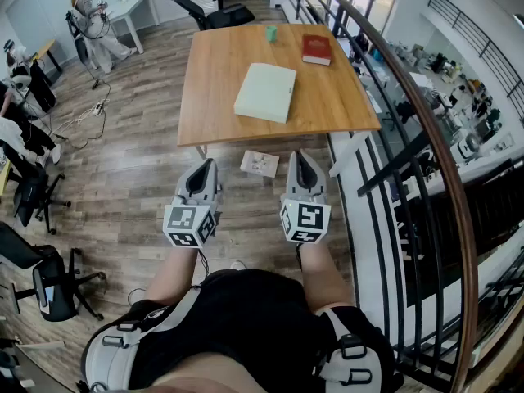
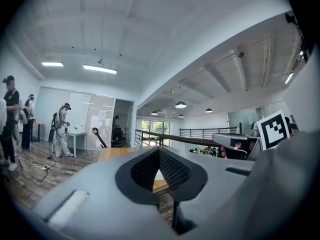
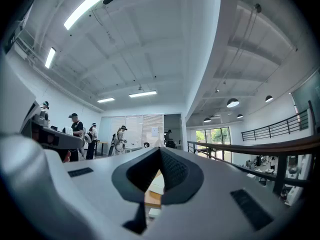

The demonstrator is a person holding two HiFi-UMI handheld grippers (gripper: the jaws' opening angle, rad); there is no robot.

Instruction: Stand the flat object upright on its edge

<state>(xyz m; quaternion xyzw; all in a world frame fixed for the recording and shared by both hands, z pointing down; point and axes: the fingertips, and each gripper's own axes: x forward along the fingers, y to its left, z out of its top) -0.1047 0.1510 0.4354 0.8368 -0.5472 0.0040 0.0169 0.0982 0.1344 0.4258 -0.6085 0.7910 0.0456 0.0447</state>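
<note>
- Left tool [image 1: 209, 166]: jaws fully closed, tips meeting, nothing held. It is held low in front of the person, short of the desk [image 1: 336, 109].
- Right tool [image 1: 301, 158]: jaws fully closed, nothing held. It sits level with the left tool, with a gap between them.
- Flat box [image 1: 265, 92]: pale, lying on its broad face near the middle of the desk, well apart from both tools.
- Red book [image 1: 316, 49] and green cup [image 1: 271, 33]: near the far edge of the desk.
- Leaflet [image 1: 259, 163]: on the wooden floor, between the two tools.
</note>
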